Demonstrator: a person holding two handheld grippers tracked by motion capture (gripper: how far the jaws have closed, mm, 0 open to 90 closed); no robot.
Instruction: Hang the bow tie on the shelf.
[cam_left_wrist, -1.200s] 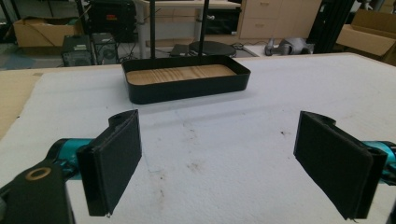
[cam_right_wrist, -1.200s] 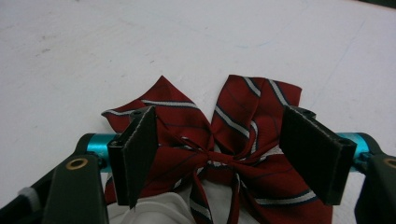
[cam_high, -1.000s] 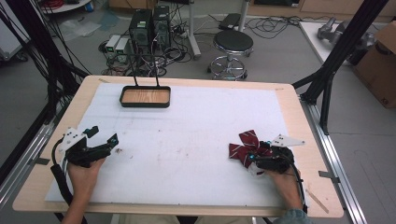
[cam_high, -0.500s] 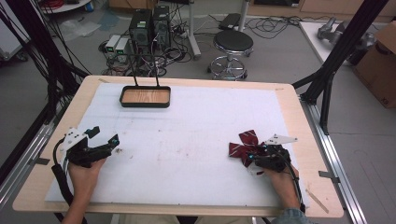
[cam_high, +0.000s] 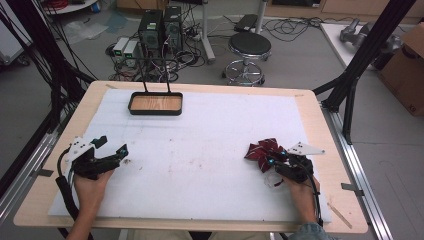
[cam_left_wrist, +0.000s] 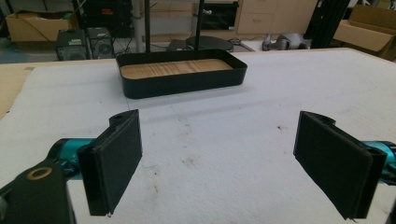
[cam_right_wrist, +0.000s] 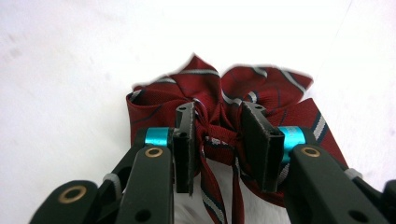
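The surface (cam_high: 310, 107) is a pale wooden top, almost wholly covered by a white mat (cam_high: 215, 150) with a few faint brown marks near its middle. Beyond its far edge, on the floor, stand a round stool (cam_high: 249, 47) and some computer boxes (cam_high: 157, 27) amid loose cables.

Toward the far left of the mat sits a shallow black tray (cam_high: 155, 104) with rounded corners and two thin upright rods rising from its back edge. Inside it shows a wooden floor with nothing lying on it; in the left gripper view the same tray (cam_left_wrist: 182, 83) lies straight ahead, well apart from the tongs.

The left tongs (cam_high: 120, 152) rest low at the near left of the mat, held in the person's left hand (cam_high: 90, 187). Their two black padded jaws stand wide apart, with bare mat between them.

At the near right lies a dark red bow (cam_high: 264, 151) of striped cloth, with thin white and navy lines across its loops. The right tongs (cam_high: 274, 161), in the person's right hand (cam_high: 300, 192), meet it from the near side. In the right gripper view the bow (cam_right_wrist: 261, 88) fans out beyond the jaws, its loops lying on the mat, and its gathered middle knot sits between the two pads. The jaws have just been closing and now pinch that knot from both sides, with two narrow tails of the cloth hanging down between them toward the camera.
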